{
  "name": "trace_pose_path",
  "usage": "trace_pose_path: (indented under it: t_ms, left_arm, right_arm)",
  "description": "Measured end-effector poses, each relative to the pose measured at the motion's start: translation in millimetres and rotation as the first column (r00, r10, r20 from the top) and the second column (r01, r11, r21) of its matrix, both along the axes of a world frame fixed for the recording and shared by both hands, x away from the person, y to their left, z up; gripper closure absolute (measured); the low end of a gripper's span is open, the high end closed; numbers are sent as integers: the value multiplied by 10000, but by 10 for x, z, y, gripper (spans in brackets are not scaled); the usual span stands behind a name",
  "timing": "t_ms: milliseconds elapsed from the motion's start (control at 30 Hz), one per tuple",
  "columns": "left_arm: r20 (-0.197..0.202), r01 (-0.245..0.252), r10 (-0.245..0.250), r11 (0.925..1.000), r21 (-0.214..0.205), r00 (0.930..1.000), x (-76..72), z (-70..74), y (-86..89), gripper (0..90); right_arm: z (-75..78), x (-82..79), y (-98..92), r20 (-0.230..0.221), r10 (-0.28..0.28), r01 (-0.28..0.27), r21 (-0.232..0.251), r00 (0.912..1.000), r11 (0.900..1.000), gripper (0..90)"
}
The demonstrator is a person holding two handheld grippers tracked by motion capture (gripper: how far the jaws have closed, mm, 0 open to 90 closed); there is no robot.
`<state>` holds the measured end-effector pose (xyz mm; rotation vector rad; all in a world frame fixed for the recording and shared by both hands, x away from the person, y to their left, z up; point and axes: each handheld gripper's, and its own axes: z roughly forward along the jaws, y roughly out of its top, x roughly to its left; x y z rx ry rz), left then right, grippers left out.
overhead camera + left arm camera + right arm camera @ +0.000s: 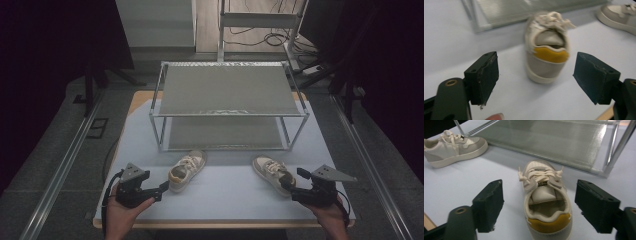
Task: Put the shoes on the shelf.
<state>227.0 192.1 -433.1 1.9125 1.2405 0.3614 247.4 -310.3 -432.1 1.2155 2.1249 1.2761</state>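
Two small white and grey sneakers with yellow heel tabs lie on the pale mat (225,197) in front of a metal shelf rack (227,92). The left shoe (187,170) points away, heel toward my left gripper (162,190). In the left gripper view, that gripper (536,72) stands open, and the shoe's heel (546,62) sits just beyond its jaws. The right shoe (271,173) lies with its heel at my right gripper (292,182). In the right gripper view the gripper (539,195) is open, the shoe (546,202) between the jaws, pads apart from its sides.
The two-tier rack (554,142) stands at the mat's far half, its lower shelf right behind the shoes. The table's front edge (225,224) runs just below both hands. Each gripper view also catches the other shoe (619,15) (454,143) off to the side.
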Motion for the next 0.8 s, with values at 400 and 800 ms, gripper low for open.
trace_pose_path:
  t_ms: [400, 800]
  left_arm:
    - [-502, 539, -502, 9957, 754, 9975, 173, -70, -262, 149]
    - [-1286, 631, -416, 9838, 1676, 9908, 581, -247, -555, 144]
  right_arm:
    - [-32, 57, 92, -433, 193, -211, -425, 9989, 9989, 158]
    - [-185, 271, 217, -1100, -185, 66, -1076, 9938, 9942, 138]
